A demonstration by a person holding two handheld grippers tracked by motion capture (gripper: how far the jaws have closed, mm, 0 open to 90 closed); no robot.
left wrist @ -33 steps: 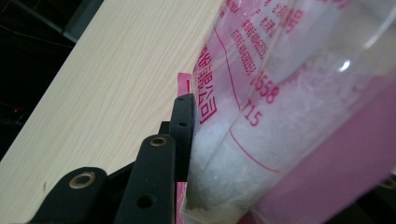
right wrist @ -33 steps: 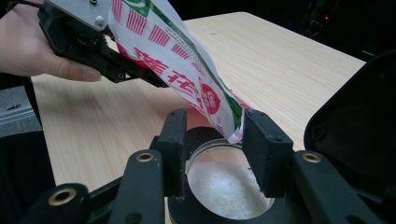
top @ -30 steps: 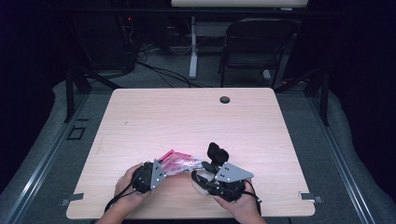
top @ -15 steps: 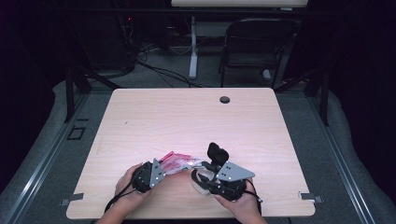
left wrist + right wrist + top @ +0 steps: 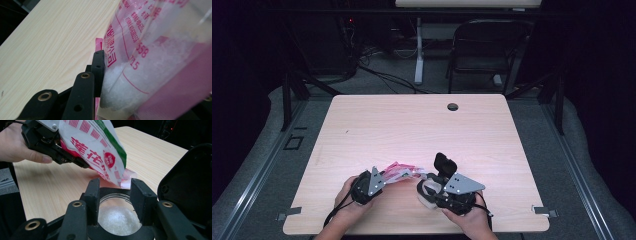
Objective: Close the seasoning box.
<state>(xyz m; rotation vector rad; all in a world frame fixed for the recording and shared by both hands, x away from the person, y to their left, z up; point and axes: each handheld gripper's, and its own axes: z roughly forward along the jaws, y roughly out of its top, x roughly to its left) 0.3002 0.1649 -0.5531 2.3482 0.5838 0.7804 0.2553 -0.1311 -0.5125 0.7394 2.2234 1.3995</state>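
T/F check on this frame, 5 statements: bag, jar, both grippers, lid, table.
1. The left gripper is clamped on a pink and white printed bag. True.
2. The bag is tilted with its open corner above the mouth of the jar. True.
3. The jar is empty. False: white granules lie in it, as the right gripper view shows.
4. The right gripper hangs free, away from the jar. False: its jaws sit on either side of the jar's rim and hold it.
5. The jar's black lid is shut over the mouth. False: it stands flipped open to one side.
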